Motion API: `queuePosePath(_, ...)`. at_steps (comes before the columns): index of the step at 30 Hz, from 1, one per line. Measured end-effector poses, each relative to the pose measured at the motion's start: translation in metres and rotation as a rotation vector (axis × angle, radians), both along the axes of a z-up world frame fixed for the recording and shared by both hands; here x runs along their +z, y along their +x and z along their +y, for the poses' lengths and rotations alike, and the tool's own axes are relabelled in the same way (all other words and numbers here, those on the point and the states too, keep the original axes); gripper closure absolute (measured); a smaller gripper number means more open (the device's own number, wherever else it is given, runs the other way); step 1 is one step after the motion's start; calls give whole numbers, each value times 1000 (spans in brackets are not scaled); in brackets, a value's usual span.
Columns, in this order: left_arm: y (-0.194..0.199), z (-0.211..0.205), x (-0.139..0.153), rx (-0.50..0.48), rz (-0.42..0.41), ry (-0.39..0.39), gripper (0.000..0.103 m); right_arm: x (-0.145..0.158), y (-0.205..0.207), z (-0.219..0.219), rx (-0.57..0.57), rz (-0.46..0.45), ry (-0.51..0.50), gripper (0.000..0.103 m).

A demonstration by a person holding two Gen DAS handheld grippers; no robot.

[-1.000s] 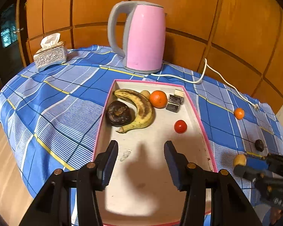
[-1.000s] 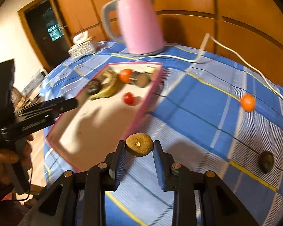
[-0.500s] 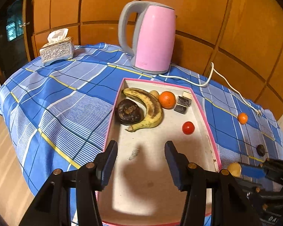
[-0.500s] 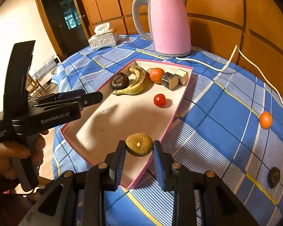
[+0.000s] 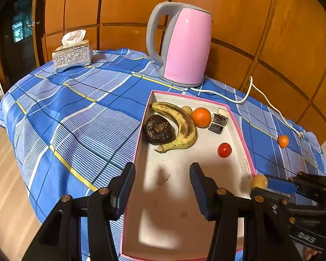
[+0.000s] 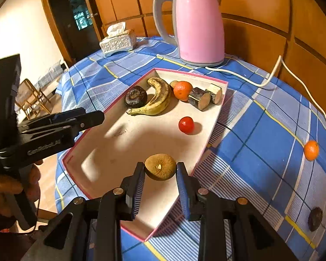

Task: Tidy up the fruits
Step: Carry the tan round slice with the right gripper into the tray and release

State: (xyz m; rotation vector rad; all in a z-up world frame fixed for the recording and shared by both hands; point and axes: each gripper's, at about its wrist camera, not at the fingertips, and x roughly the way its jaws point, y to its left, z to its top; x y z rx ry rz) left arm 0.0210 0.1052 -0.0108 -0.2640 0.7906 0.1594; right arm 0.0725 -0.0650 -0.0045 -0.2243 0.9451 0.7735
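- Since a second ago the right gripper (image 6: 160, 180) has carried the brown fruit (image 6: 160, 166) from over the checked cloth to over the near right part of the pink-rimmed tray (image 6: 201, 153); the left one has barely shifted.
- Far left on the surface (image 5: 71, 113) sits a silver tissue box (image 5: 72, 54).
- The left gripper (image 5: 163, 184) hovers over the near end of the tray, fingers (image 5: 126, 187) spread wide with nothing between them.
- Inside the tray, left to right: a dark round fruit (image 5: 158, 129), a spotty banana (image 5: 180, 126) curled around it, an orange (image 5: 201, 117), two cut dark chunks (image 5: 218, 122), and a red tomato (image 5: 224, 150) off on its own.
- A pink kettle (image 5: 184, 45) stands behind the tray, its white cord (image 5: 245, 95) trailing right.
- The right gripper's fingers (image 6: 183, 187) are clamped on the brown fruit, which is held in the air.
- Out on the cloth to the right lie a small orange (image 6: 311, 150) and a dark fruit (image 6: 315, 218), well apart from the tray.
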Motion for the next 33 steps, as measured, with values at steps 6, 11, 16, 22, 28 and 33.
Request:
queuePosePath(6,0,-1,-1,-3,6,0,50,-6,16,12,-16,-21,-32,73)
queuePosePath(11,0,-1,-1,0,6,4,50,-9,14,14,-5,-21,-34,73)
queuePosePath(16,0,-4,1,-12,4,9,50,-11,21,16,-41,-44,-46,73)
queuePosePath(22,-2,-8,2,-21,4,13,50,-13,29,18,-49,-47,-47,73)
queuePosePath(28,-2,-10,3,-26,3,16,50,-16,29,16,-78,-52,-51,73)
queuePosePath(33,-3,-12,3,-28,4,18,50,-13,28,8,-102,-47,-36,73)
